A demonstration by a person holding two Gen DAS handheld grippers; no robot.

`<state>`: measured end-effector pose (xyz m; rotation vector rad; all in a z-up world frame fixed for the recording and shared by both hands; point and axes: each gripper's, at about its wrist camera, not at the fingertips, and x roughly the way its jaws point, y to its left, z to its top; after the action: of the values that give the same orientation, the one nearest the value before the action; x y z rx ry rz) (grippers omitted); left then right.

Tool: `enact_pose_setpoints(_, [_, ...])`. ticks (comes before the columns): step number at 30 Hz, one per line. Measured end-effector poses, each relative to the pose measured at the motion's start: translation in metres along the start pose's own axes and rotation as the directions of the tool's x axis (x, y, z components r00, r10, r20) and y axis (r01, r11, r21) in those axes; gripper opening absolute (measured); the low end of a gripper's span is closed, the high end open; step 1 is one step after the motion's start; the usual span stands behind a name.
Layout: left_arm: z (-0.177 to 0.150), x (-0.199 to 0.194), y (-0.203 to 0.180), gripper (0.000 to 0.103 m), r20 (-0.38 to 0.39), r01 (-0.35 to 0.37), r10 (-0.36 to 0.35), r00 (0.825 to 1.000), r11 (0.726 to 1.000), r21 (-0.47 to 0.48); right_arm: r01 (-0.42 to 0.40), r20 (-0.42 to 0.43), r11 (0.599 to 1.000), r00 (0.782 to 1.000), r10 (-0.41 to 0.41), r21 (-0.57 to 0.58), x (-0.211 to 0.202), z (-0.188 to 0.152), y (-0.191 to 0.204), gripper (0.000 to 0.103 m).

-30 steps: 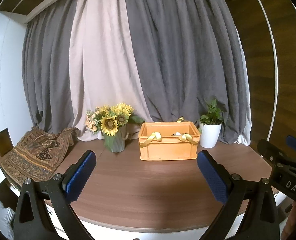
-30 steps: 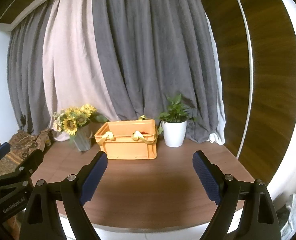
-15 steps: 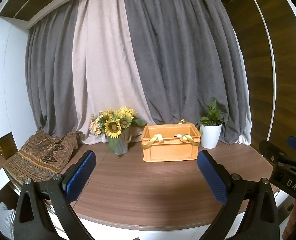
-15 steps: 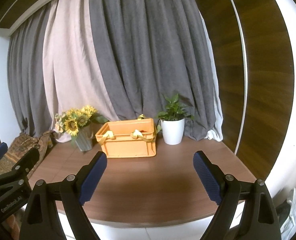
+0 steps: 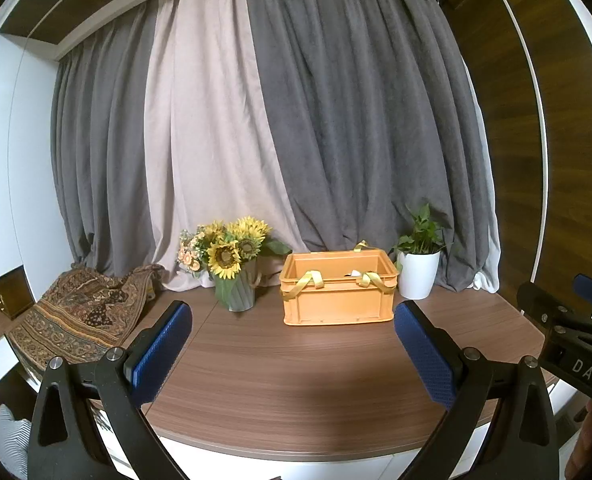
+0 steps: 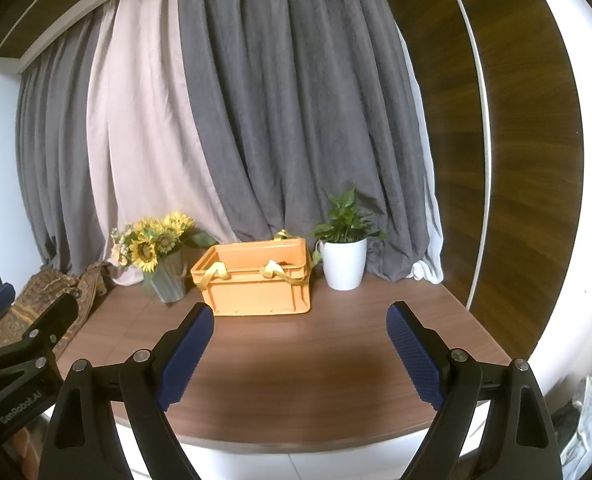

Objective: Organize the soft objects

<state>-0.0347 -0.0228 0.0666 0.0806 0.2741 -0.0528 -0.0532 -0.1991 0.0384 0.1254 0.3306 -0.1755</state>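
Both views have drawn back from the bench (image 5: 296, 380) since a second ago; the crate looks smaller. I hold the left gripper (image 5: 291, 354) and right gripper (image 6: 300, 356) with fingers spread apart, empty, above the bench's near edge. The orange crate (image 5: 338, 300) sits at the back, yellow straps (image 5: 312, 279) over its rim, between sunflower vase (image 5: 235, 294) and white potted plant (image 5: 418, 276). Grey and beige curtains (image 5: 275, 140) hang behind; a patterned cloth (image 5: 79, 312) lies left.

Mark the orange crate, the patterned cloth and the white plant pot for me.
orange crate (image 5: 336, 304), left wrist view, front wall.
patterned cloth (image 5: 83, 312), left wrist view, middle of the drape.
white plant pot (image 6: 344, 266), right wrist view, pot's side.
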Motion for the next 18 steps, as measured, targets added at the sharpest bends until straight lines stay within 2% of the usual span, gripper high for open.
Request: enact_pose_setpoints(18, [-0.0019, -0.0012, -0.0010, 0.103, -0.002, 0.005, -0.005, 1.000, 1.000, -0.002, 0.004, 0.001, 1.000, 1.000, -0.004, 0.002, -0.0026, -0.0013, 0.0012, 0.089])
